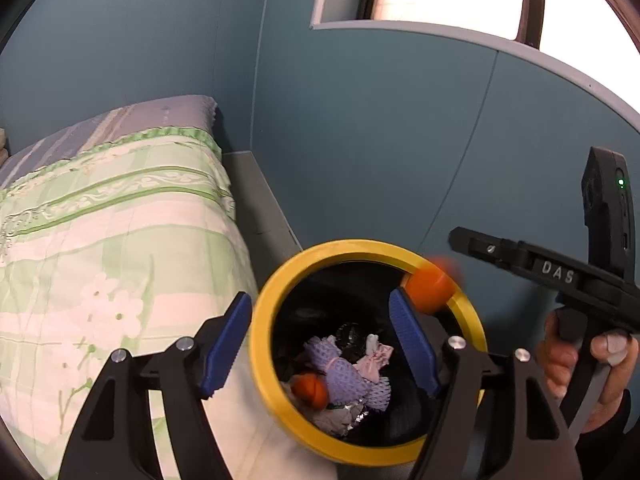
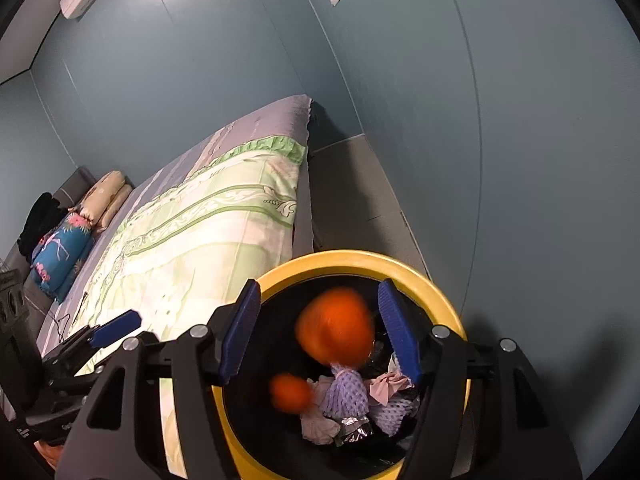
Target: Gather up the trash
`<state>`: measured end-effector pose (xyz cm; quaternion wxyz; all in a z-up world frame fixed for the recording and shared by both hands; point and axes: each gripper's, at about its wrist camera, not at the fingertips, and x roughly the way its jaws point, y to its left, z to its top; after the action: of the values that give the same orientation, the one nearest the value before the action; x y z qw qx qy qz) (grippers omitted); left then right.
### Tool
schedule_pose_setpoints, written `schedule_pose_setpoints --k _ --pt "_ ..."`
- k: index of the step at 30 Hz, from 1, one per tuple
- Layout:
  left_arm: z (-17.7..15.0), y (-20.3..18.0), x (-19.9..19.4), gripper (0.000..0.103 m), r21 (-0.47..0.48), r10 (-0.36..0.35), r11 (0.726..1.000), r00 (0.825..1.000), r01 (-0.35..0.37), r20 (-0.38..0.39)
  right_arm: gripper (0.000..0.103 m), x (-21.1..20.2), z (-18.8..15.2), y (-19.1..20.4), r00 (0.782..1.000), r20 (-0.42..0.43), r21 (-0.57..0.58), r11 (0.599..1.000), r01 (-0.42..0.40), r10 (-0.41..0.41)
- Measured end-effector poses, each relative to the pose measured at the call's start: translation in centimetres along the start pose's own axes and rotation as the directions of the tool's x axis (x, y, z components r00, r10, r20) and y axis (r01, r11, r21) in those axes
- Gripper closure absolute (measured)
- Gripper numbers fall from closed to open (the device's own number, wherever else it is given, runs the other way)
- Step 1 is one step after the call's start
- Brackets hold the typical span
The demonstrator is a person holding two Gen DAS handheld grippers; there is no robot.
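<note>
Both grippers are hovering over a yellow-rimmed bin (image 1: pixel 267 344) standing beside a bed (image 1: pixel 120 216) against a blue wall (image 1: pixel 380 128). The left gripper (image 1: pixel 320 340) is holding its blue pads apart with nothing pressed between them; an orange lump (image 1: pixel 309 389) is lying in the bin among purple foam netting (image 1: pixel 347 376), crumpled tissue (image 1: pixel 374 362) and foil. The right gripper (image 2: pixel 320 332) is likewise standing open, and a blurred orange ball (image 2: pixel 336 326) is showing between its fingers, touching neither pad, above the bin's black liner. A second, smaller orange blur (image 2: pixel 290 393) is sitting lower, near the netting. In the left wrist view a hand (image 1: pixel 588 364) is gripping the right gripper's handle, whose black body is reading "DAS" in white letters.
</note>
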<state>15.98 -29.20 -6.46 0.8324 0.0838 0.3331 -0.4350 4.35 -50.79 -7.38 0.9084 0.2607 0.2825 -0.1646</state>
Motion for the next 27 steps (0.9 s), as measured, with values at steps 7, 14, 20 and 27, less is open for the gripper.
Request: schedule_pose_setpoints --k 7,14,20,27 --pt "-0.4 3.7 -3.2 0.035 -0.075 0.055 0.996 0.998 -0.053 0.031 0.044 -1.0 0.4 1.1 0.999 0.030 -0.019 1.000 0.014 -0.014" --pt "-2.3 8.7 -9.2 0.035 -0.165 0.187 0.972 0.977 -0.169 0.099 0.044 -1.1 0.1 5.6 0.998 0.042 -0.113 0.993 -0.034 0.038" --pt "-5.7 13.7 -15.2 0.035 -0.257 0.387 0.902 0.913 -0.346 0.131 0.044 0.1 -0.8 12.7 0.990 0.002 -0.224 0.965 -0.137 0.141" --pt "-8.8 17.0 -22.6 0.018 -0.389 0.549 0.803 0.814 -0.451 0.190 0.029 -0.2 -3.0 21.2 0.973 -0.010 -0.344 0.913 -0.220 0.230"
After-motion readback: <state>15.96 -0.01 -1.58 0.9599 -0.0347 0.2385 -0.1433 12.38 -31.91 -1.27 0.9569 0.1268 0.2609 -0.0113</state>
